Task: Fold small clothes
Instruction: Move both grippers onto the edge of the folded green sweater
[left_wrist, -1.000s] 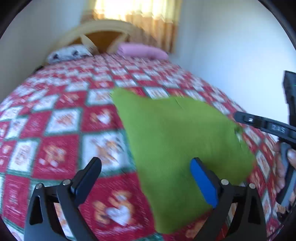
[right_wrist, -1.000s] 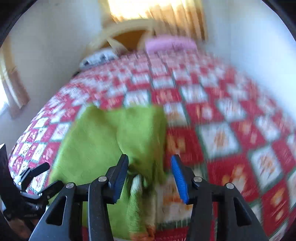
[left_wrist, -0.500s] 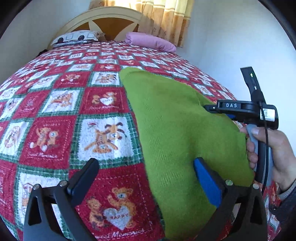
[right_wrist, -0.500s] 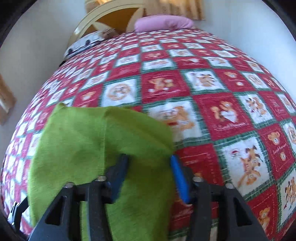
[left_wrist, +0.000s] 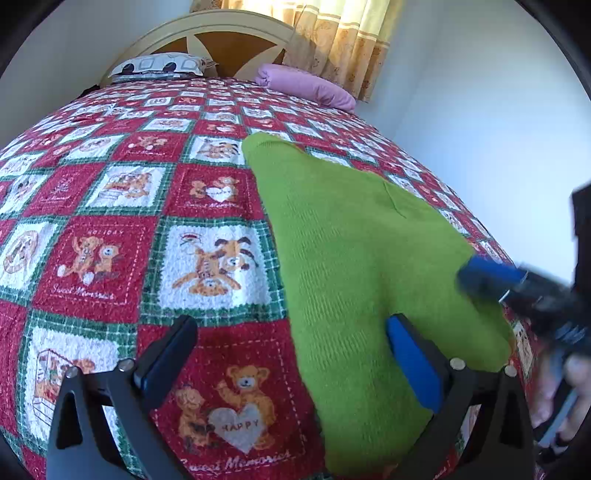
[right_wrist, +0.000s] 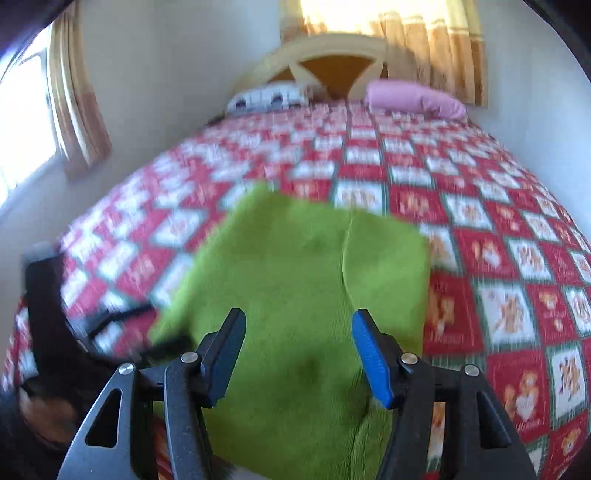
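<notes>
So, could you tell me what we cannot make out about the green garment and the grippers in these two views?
- Green garment: its near edge is cut off by the frame bottom in both views, so its type is unclear.
- Right gripper: jaws opening above the cloth; whether a pad touches it is lost to blur.
- Left gripper: open; its blue pad hides the fabric behind it.

One green knitted garment (left_wrist: 354, 266) lies at the centre of one bed covered by a single red, white and green teddy-bear patchwork quilt (left_wrist: 110, 206). Two pillows sit toward twelve o'clock: one white pillow with dark print (left_wrist: 159, 66) and one pink pillow (left_wrist: 306, 86). One cream and brown arched headboard (left_wrist: 236, 40) stands behind them. Two black two-finger grippers show, the left gripper (left_wrist: 288, 358) and the right gripper (right_wrist: 299, 350). Two sets of yellow-tan curtains (right_wrist: 79, 110) hang.
</notes>
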